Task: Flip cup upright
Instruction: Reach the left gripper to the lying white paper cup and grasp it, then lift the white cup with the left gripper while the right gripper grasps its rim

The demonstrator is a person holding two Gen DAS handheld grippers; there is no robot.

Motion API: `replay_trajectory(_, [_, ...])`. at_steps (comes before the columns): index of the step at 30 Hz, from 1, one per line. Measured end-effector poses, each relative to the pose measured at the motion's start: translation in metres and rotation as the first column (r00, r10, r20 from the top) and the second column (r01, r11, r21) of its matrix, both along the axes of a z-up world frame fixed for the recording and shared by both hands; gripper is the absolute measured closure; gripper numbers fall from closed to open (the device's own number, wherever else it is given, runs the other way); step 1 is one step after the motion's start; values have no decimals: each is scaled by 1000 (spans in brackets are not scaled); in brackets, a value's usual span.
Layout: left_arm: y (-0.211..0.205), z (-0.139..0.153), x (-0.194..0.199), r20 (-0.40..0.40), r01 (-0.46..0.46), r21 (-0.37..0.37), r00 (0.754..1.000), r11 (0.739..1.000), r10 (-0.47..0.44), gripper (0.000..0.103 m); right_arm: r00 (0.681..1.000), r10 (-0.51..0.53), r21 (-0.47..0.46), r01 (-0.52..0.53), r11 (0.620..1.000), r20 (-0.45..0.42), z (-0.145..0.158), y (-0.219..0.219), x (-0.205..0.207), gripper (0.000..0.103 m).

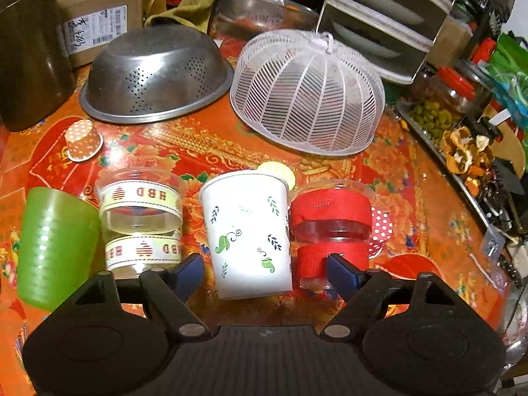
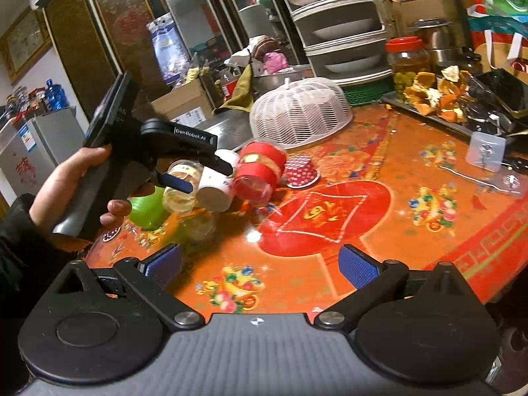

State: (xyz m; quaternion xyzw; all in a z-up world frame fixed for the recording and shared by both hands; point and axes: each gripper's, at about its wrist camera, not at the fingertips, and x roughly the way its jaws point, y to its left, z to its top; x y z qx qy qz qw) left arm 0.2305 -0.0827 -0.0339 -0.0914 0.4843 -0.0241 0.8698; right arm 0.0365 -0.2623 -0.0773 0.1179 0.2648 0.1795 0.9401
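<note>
A white paper cup with green leaf prints (image 1: 247,234) lies on its side on the table, base toward me in the left wrist view. My left gripper (image 1: 264,272) is open, its blue pads on either side of the cup's base, not touching. The cup also shows in the right wrist view (image 2: 216,188), between the fingers of the left gripper (image 2: 201,175). My right gripper (image 2: 260,265) is open and empty, above the bare tablecloth nearer the front edge.
Beside the white cup lie a clear cup with red bands (image 1: 330,227), a clear "HBD" cup (image 1: 142,217) and a green cup (image 1: 52,244). Small dotted paper cups (image 1: 82,140) (image 2: 300,171), a steel colander (image 1: 155,76) and a white mesh food cover (image 1: 307,92) stand behind.
</note>
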Motion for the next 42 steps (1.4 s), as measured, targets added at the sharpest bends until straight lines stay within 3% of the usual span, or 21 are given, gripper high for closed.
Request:
replay_trajectory(3, [0, -5, 6, -12, -17, 10, 1000, 1000, 17, 29, 1000, 1, 3, -1, 1000, -2, -2, -4, 1, 1])
replay_trajectory(7, [-2, -9, 8, -13, -17, 21, 1000, 1000, 17, 32, 1000, 2, 8, -2, 1000, 3, -3, -8, 2, 1])
replay_trajectory(9, [-3, -11, 10, -11, -15, 28, 1000, 1000, 15, 41, 1000, 0, 9, 0, 1000, 1, -3, -8, 2, 1])
replay_trajectory(17, [1, 8, -13, 53, 0, 22, 999, 1000, -1, 42, 1000, 5, 7, -6, 1000, 14, 2, -4, -3, 1])
replay_trajectory(24, [17, 85, -123, 247, 109, 43, 962, 993, -116, 42, 999, 41, -3, -41, 999, 33, 8, 12, -9, 1])
replay_trajectory(31, [54, 132, -247, 339, 78, 96, 935, 992, -106, 42, 996, 81, 7, -82, 997, 38, 8, 30, -20, 1])
replay_trajectory(35, [59, 116, -282, 313, 65, 86, 945, 994, -89, 42, 995, 99, 11, -99, 995, 26, 3, 41, -26, 1])
replay_trajectory(42, [54, 25, -263, 141, 59, -83, 989, 995, -47, 42, 994, 103, 27, -102, 994, -46, -6, 52, -27, 1])
